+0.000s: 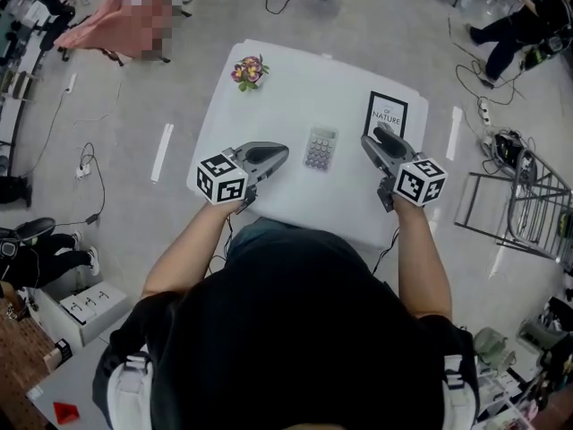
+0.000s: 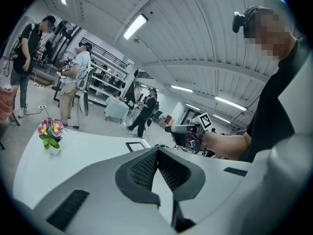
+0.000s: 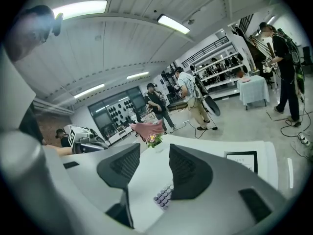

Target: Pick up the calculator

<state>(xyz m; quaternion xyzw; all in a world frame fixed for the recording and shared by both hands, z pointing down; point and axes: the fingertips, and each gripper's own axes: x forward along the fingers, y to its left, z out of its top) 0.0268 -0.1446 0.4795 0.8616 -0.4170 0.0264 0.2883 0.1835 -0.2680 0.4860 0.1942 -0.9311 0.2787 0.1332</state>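
Observation:
The calculator [image 1: 320, 148], small and grey with rows of purple-grey keys, lies flat in the middle of the white table [image 1: 295, 88]. My left gripper [image 1: 284, 151] hovers just to its left, pointing at it, and in the left gripper view its [image 2: 157, 150] pads meet at the tips with nothing between them. My right gripper [image 1: 372, 137] hovers to the calculator's right, apart from it. Seen from the right gripper [image 3: 154, 153], the jaws stand open, and the calculator [image 3: 164, 197] shows low in the gap, partly hidden by the right jaw.
A small pot of flowers [image 1: 250, 72] stands at the table's far left. A framed print [image 1: 387, 115] lies flat at the far right, just beyond my right gripper. Cables, a metal rack [image 1: 524, 209] and several people surround the table.

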